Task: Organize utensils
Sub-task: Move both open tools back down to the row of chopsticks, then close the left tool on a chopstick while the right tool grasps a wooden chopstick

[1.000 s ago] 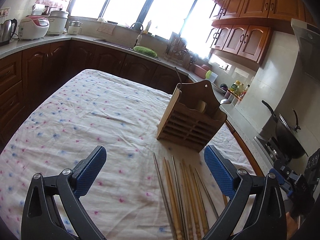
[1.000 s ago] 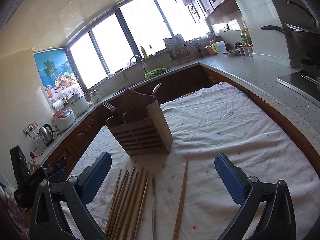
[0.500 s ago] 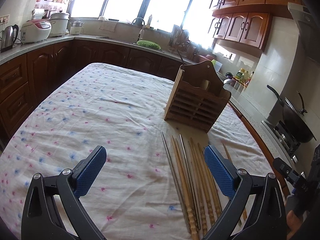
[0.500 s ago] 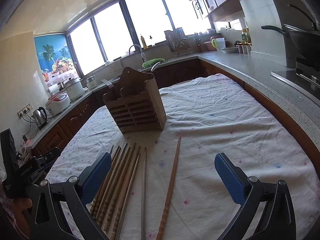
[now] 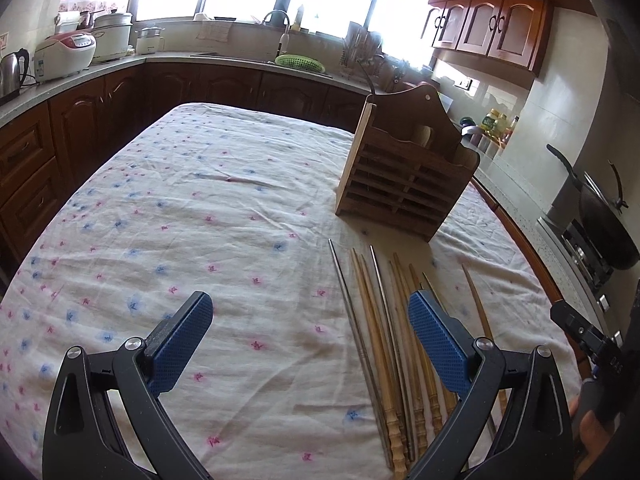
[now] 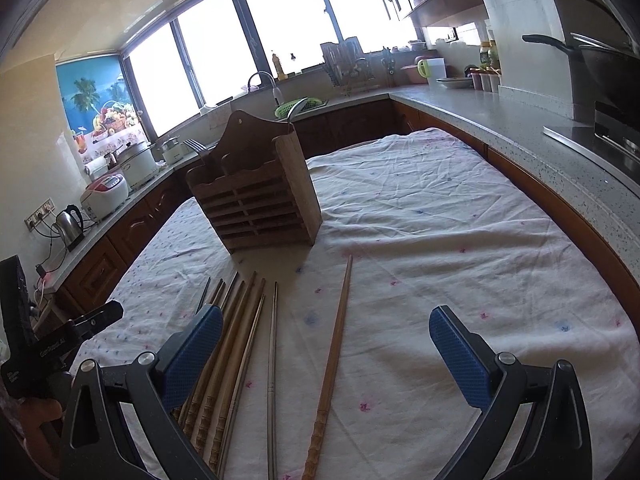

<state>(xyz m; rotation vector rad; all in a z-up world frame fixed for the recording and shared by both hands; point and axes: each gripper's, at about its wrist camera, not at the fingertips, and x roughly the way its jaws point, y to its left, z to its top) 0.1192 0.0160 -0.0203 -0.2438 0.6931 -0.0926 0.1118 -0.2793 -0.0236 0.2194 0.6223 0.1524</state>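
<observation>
A wooden slatted utensil holder [image 5: 404,176] stands on the flowered tablecloth; it also shows in the right wrist view [image 6: 260,204], with a fork [image 6: 197,147] and a spoon [image 6: 297,107] standing in it. Several wooden and metal chopsticks [image 5: 384,336] lie side by side in front of it, also seen in the right wrist view [image 6: 230,344]. One wooden chopstick [image 6: 334,360] lies apart to the right. My left gripper [image 5: 310,344] is open and empty above the cloth, left of the chopsticks. My right gripper [image 6: 326,354] is open and empty, over the single chopstick.
The table [image 5: 180,208] is ringed by dark wood cabinets and counters [image 6: 500,120]. A wok on the stove [image 5: 604,216] is at the right. A rice cooker [image 5: 64,54] and kettle [image 6: 70,222] stand on the left counter. The sink with a green basket [image 5: 300,62] is at the back.
Both grippers have pulled back and risen a little; the holder and chopsticks now sit farther off and higher in both views. Nothing was taken hold of.
</observation>
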